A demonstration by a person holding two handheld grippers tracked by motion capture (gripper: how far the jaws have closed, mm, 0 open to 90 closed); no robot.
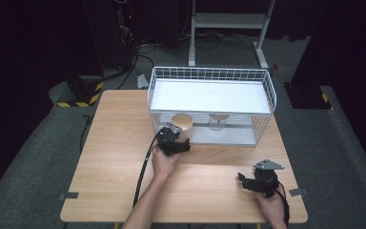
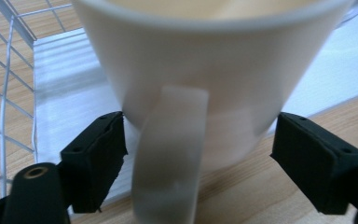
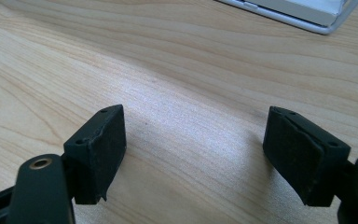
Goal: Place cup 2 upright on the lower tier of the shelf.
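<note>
Table [image 1: 114,157] carries a wire basket [image 1: 212,76] at 12 o'clock. Cup [image 1: 182,123] sits at the basket's front left corner, at 11 o'clock. Left gripper [image 1: 183,143] flanks the cup, handle between its jaws; whether the pads press, cannot tell. Right gripper [image 1: 243,180], at 4 o'clock, jaws apart, empty.

Left gripper [image 1: 187,144] forward, right gripper [image 1: 240,178] agape.
</note>
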